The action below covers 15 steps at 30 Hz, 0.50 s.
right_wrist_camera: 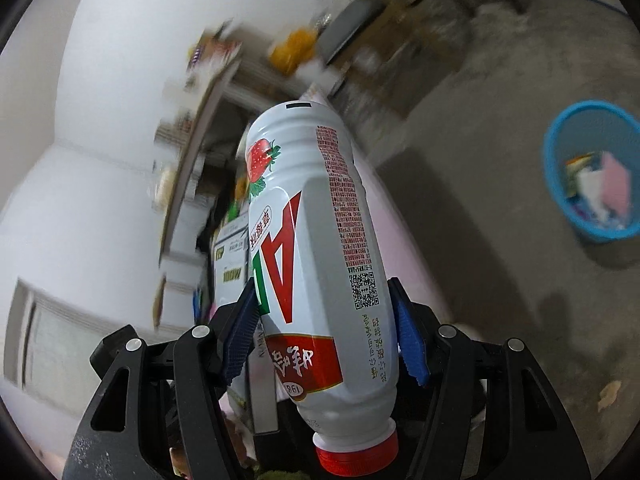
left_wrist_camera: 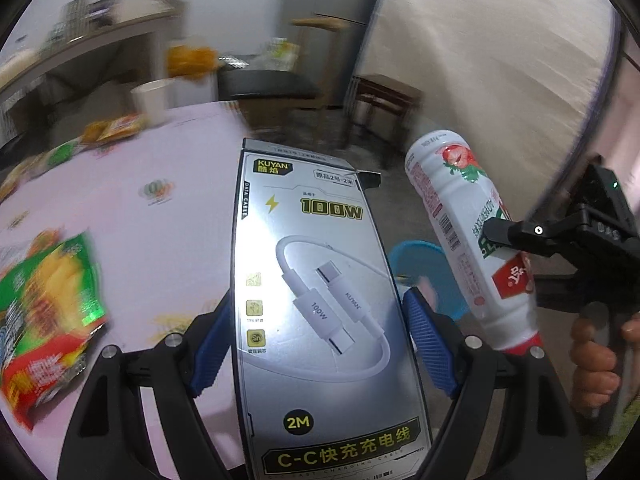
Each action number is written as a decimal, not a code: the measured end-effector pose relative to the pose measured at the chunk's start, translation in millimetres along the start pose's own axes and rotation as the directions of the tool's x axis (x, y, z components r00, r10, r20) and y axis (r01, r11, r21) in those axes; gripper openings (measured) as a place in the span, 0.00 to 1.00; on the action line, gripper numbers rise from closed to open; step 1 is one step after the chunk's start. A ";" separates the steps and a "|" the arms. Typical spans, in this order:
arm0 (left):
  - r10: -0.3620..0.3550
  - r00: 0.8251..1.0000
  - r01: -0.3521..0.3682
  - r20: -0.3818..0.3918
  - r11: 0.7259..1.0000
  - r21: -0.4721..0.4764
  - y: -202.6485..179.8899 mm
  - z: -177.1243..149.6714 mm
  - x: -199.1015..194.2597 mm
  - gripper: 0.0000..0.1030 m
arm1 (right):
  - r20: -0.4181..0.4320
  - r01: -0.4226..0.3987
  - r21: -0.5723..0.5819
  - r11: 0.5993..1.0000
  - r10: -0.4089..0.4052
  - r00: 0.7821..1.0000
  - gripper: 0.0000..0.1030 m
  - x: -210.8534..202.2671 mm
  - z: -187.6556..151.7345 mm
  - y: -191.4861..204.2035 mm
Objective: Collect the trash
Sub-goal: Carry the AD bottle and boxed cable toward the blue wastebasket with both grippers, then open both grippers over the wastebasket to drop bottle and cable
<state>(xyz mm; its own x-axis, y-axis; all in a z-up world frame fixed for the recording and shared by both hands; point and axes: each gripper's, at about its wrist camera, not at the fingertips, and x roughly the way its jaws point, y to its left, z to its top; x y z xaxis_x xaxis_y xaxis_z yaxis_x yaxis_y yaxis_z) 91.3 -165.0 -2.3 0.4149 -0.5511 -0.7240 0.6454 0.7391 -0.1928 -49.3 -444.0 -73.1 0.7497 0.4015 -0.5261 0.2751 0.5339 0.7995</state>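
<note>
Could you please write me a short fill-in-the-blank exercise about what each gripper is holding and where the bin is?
1. The left gripper is shut on a cable ____.
2. The right gripper is shut on a white bottle with a ____ cap.
3. The bin on the floor is ____ in colour.
4. The fruit printed on the bottle is a ____.

Missing words: box; red; blue; strawberry

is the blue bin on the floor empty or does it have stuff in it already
Not empty: the blue bin already holds pink, white and other coloured scraps.
</note>
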 end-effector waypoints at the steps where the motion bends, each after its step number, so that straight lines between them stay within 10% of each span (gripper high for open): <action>1: -0.035 0.999 0.036 -0.014 0.999 0.015 -10.3 6.7 6.5 0.77 | 0.027 0.003 0.021 1.000 -0.004 1.000 0.57 -11.6 1.5 -9.6; 7: -0.203 0.961 0.225 -0.188 0.969 0.100 -89.7 44.9 78.8 0.77 | 0.148 0.038 0.231 0.972 -0.074 0.986 0.57 -72.6 5.8 -97.3; 15: -0.226 0.891 0.306 -0.394 0.939 0.154 -188.1 80.8 211.6 0.88 | 0.183 0.025 0.488 0.872 -0.130 0.974 0.65 -62.8 53.4 -209.5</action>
<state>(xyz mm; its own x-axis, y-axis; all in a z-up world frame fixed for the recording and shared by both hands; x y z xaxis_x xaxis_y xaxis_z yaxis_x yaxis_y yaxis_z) 109.6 -452.0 -65.7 -0.0286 -0.5055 -0.8623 0.8322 0.4659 -0.3008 -121.9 -620.7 -192.1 0.8049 0.1856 -0.5636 0.5523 0.1126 0.8260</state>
